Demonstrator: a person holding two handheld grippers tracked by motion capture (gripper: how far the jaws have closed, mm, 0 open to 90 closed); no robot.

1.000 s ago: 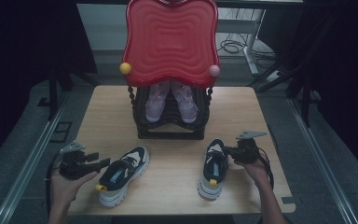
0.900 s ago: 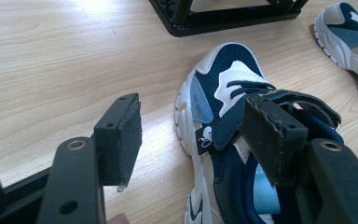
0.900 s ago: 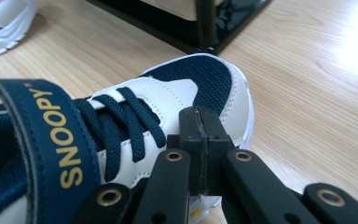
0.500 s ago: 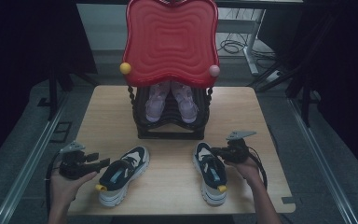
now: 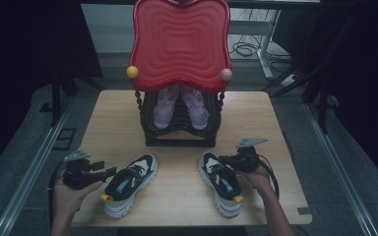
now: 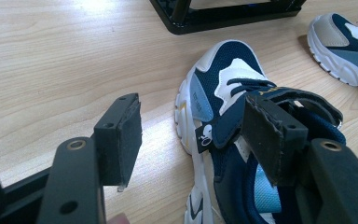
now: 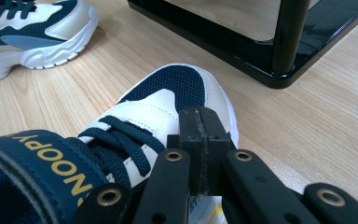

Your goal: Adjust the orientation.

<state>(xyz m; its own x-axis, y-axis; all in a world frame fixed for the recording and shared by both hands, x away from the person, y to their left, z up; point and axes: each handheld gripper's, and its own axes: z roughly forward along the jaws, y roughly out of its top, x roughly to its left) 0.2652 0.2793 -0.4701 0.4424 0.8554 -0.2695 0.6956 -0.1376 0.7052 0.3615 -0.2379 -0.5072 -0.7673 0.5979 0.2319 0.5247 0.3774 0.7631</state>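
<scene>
A: What's different from a second ago?
B: right shoe (image 5: 220,183) sits further left on the table (image 5: 275,128) and is turned, toe now up-left, heel down-right
A: And the hand?
B: right gripper (image 5: 228,160) slides left with it, jaws pressed together at the shoe's side

a test room set up like a lab, not a home

a small wooden table (image 5: 177,187) stands alone on a grey floor (image 5: 24,162) with metal rails (image 5: 29,172) along its sides. black curtains (image 5: 24,44) hang all around. cables (image 5: 246,48) lie on the floor by a white desk leg (image 5: 266,44) at the back. a black shoe rack (image 5: 179,123) with a red top (image 5: 179,42) sits on the table.
</scene>
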